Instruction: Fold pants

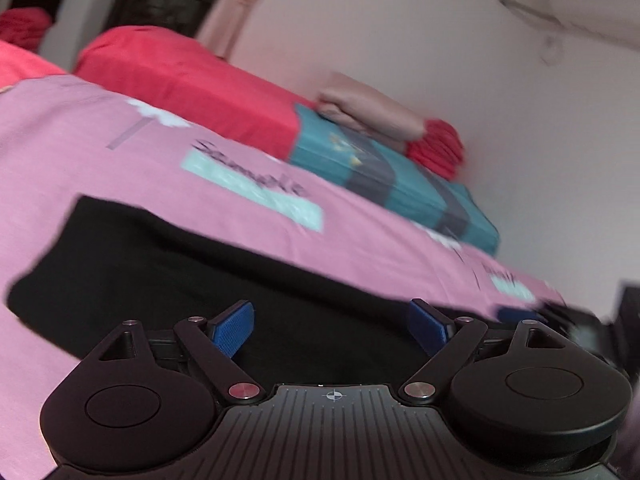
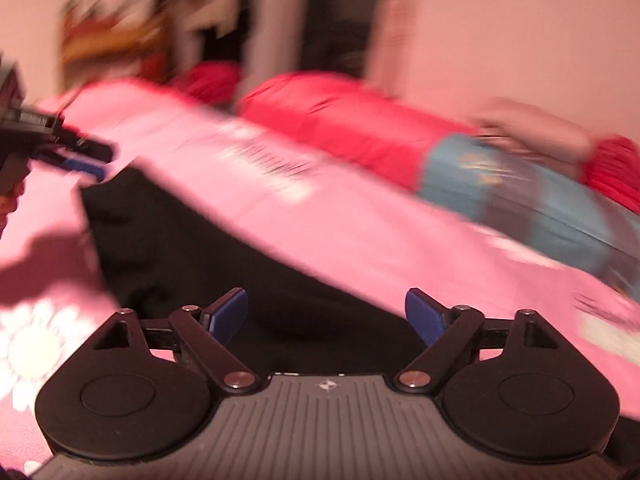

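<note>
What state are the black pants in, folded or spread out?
Folded, it seems: the black pants lie flat on the pink bedsheet as one compact rectangle, no separate legs visible. Motion blur hides the layers.

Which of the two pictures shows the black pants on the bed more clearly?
The left wrist view: the black pants lie sharp-edged across the pink bedspread, with their far edge and one end visible. The right wrist view shows the same pants, but blurred and partly hidden behind the gripper.

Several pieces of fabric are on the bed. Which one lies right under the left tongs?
The black pants, spread flat on the pink sheet. The red, teal and beige pieces all sit farther back, by the wall.
</note>
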Demonstrator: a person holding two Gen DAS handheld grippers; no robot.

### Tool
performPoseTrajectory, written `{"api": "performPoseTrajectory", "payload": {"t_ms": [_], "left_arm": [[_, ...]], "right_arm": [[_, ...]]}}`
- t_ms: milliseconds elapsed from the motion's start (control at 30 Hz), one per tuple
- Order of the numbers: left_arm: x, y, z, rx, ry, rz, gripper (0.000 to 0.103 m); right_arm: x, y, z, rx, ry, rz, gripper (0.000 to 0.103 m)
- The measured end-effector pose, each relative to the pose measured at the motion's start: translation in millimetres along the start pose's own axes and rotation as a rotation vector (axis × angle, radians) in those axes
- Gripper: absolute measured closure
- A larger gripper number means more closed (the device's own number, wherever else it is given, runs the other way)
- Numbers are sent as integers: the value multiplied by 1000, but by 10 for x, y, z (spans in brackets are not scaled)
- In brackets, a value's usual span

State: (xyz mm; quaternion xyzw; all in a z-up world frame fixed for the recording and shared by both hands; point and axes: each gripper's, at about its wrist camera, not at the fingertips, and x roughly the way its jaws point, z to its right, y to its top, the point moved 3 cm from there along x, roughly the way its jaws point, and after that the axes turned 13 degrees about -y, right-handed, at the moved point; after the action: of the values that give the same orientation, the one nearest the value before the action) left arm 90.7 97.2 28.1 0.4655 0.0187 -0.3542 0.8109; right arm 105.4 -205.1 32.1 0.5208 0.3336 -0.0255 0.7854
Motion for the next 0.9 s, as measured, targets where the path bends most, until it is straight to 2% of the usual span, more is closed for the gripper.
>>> {"api": "performPoseTrajectory", "payload": {"t_ms": [33, 67, 133, 167, 233, 267, 367, 467, 500, 533, 567, 633, 667, 733, 800, 900], "left_arm": [[30, -85, 2, 7, -21, -4, 0], [74, -157, -23, 4, -40, -13, 0], [165, -234, -107, -15, -59, -45, 0], [201, -240, -133, -15, -63, -62, 0], [213, -233, -166, 14, -60, -56, 0], [173, -236, -173, 25, -61, -52, 0], [182, -259, -154, 39, -81, -73, 0], [215, -284, -88, 89, -57, -91, 0], [220, -295, -71, 101, -49, -95, 0], [232, -301, -66, 107, -42, -100, 0], [245, -305, -74, 108, -39, -106, 0], [273, -307, -98, 95, -45, -120, 0], [287, -307, -119, 85, -46, -125, 0], [293, -307, -142, 69, -46, -130, 0], [303, -305, -181, 49, -46, -134, 0], [317, -306, -229, 16, -45, -140, 0]], "right_arm": [[142, 17, -156, -39, 21, -29, 24], [282, 13, -278, -74, 26, -61, 34], [544, -27, -420, -126, -25, -115, 55], [638, -49, -420, -128, -44, -132, 61], [686, -27, -312, -58, -21, -146, 86], [689, 19, -230, -24, -22, -145, 90], [711, 205, -33, 75, -36, -89, 90], [1045, 143, -37, 97, -65, -154, 86], [1126, 85, -92, 85, -84, -163, 80], [1159, 49, -132, 75, -108, -146, 78], [1102, 34, -174, 67, -122, -125, 73], [927, 12, -156, 87, -110, -122, 40], [788, -20, -99, 115, -113, -110, 35], [481, -122, 62, 147, -148, -90, 32], [197, -294, 294, 171, -225, -92, 30], [-206, -662, 690, 252, -348, -151, 30]]}}
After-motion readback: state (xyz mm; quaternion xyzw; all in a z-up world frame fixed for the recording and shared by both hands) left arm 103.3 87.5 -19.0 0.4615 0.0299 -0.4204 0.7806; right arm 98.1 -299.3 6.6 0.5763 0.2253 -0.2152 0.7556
